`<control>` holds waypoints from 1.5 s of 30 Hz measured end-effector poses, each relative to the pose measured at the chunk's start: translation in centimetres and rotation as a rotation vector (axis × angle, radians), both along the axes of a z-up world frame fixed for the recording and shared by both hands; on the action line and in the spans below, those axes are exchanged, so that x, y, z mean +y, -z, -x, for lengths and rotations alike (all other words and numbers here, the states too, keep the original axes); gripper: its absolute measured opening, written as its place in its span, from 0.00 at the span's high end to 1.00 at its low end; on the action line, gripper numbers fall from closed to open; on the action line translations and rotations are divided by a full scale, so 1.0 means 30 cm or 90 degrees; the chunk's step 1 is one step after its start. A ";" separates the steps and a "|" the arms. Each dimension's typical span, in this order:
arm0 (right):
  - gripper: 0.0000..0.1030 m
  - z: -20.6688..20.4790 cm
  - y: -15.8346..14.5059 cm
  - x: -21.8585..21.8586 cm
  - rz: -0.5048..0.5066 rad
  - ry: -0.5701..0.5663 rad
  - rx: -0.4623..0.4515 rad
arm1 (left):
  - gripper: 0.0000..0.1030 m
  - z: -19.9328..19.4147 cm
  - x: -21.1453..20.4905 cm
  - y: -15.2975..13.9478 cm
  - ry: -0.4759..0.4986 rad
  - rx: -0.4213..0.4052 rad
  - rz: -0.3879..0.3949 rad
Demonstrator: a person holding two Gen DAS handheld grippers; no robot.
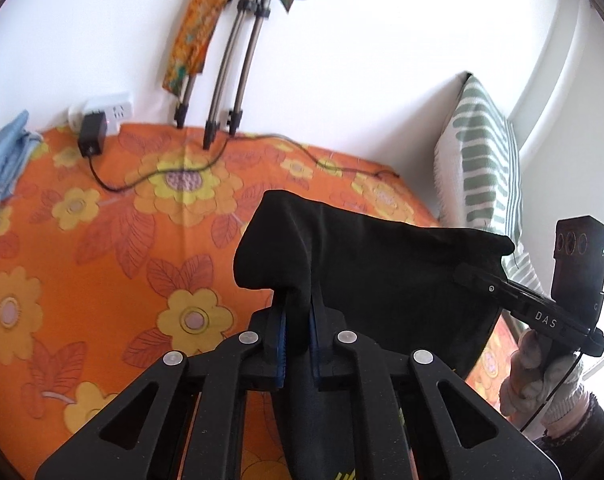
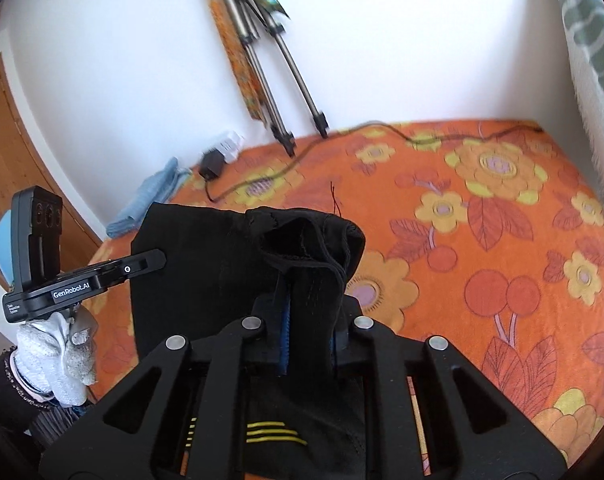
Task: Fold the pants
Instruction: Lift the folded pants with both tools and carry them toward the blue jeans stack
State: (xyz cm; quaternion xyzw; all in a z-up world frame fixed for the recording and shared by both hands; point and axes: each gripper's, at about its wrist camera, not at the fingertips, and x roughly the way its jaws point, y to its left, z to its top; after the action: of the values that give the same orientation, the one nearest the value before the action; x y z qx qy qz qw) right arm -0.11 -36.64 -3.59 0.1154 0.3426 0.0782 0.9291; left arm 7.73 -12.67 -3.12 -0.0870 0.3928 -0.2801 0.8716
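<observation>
The black pants (image 1: 381,280) are being held up above the orange floral bed (image 1: 102,220), clamped in the left claw (image 1: 298,332) and right claw (image 2: 309,332); both edges should be lowered level together.

Black pants (image 1: 381,272) with yellow stripes, bunched and lifted above the orange floral bedspread (image 1: 102,240)

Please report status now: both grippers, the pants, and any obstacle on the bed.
Left gripper and right gripper both shut on black pants, held up above bed. Charger cable lies far back.
</observation>
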 end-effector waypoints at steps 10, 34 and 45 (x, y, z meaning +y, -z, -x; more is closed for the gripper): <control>0.88 0.032 -0.194 0.205 0.031 -0.038 -0.111 | 0.94 0.047 0.185 -0.189 -0.054 -0.085 0.047; 0.89 -0.145 -0.322 0.787 0.006 -0.172 -0.168 | 0.95 0.080 0.764 -0.407 -0.216 -0.161 0.051; 0.89 -0.364 -0.375 1.137 0.005 -0.244 -0.181 | 0.95 -0.027 1.063 -0.509 -0.308 -0.195 0.036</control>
State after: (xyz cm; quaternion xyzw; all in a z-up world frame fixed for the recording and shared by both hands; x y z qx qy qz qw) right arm 10.81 -2.52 7.65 0.0321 0.2244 0.2672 0.9366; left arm 8.53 19.23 12.16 -0.1590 0.2166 -0.0850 0.9595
